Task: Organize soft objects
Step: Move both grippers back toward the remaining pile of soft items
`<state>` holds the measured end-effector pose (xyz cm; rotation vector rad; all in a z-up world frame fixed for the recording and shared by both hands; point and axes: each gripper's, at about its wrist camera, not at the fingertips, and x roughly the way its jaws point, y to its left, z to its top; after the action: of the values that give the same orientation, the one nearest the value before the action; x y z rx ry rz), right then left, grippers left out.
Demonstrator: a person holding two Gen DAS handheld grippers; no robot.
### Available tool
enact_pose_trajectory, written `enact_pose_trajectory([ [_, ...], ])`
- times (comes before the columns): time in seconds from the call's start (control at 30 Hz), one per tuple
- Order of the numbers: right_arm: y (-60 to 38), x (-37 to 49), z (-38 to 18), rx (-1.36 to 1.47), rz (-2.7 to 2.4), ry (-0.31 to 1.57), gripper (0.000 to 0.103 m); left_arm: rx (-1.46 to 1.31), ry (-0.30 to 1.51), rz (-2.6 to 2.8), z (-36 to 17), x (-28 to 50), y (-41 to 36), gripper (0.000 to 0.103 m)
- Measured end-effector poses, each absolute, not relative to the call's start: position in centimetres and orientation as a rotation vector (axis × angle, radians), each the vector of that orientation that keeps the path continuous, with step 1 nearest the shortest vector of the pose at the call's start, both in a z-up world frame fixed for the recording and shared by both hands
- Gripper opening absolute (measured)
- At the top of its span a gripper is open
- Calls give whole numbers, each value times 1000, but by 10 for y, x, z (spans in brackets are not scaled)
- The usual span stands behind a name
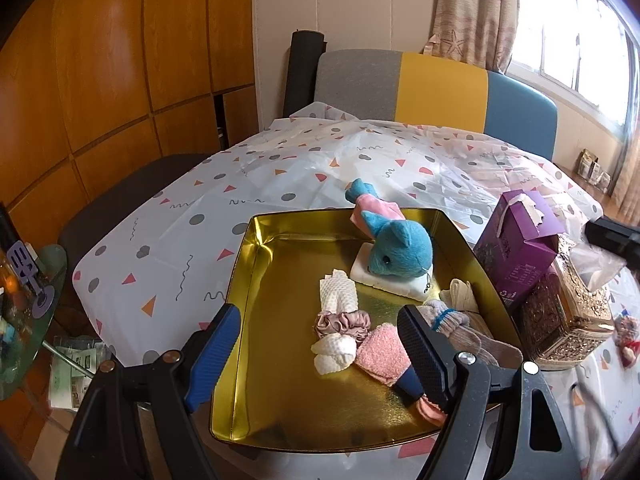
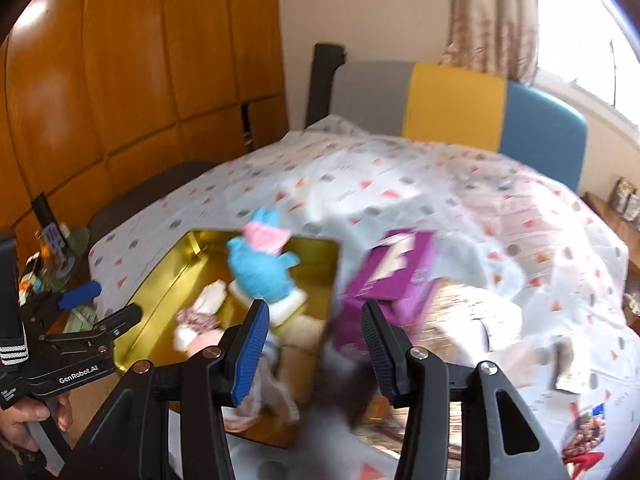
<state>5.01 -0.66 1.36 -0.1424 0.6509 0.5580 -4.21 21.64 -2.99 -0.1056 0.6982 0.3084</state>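
Note:
A gold tin tray point(image 1: 248, 280) sits on the patterned tablecloth and holds soft things: a blue plush toy point(image 1: 400, 252) on a white pad, a white mesh roll point(image 1: 340, 298), a mauve scrunchie point(image 1: 342, 322), a pink fluffy sock point(image 1: 380, 354) and grey gloves point(image 1: 452, 320). My left gripper point(image 1: 316, 340) is open and empty over the tray's near side. My right gripper point(image 2: 316, 340) is open and empty above the tray's right rim point(image 2: 334, 280); that view is blurred. The blue plush point(image 2: 260, 276) shows there too.
A purple tissue box point(image 1: 520, 248) lies on an ornate gold box point(image 1: 568, 320) right of the tray. A small crocheted toy point(image 1: 628, 336) lies at the far right. A chair back point(image 1: 436, 88) stands behind the table. A cluttered glass side table point(image 1: 24, 308) is at left.

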Motion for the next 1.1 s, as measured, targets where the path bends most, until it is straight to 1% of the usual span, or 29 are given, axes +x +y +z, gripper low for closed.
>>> enact_pose_trajectory([
  [0.27, -84, 59, 34, -87, 401, 605, 48, -78, 705, 286, -30, -40, 205, 82],
  [0.63, -215, 76, 25, 31, 84, 619, 48, -23, 702, 255, -25, -35, 185, 83],
  [0.87, -325, 93, -16, 195, -206, 657, 48, 25, 688, 228, -17, -31, 170, 83],
  [1.0, -382, 89, -51, 391, -314, 696, 48, 45, 678, 215, -10, -28, 161, 83],
  [1.03, -393, 89, -58, 442, -339, 731, 48, 50, 675, 212, -9, -27, 158, 83],
  [1.1, -408, 83, -63, 543, -335, 726, 49, 61, 672, 202, -7, -24, 152, 83],
])
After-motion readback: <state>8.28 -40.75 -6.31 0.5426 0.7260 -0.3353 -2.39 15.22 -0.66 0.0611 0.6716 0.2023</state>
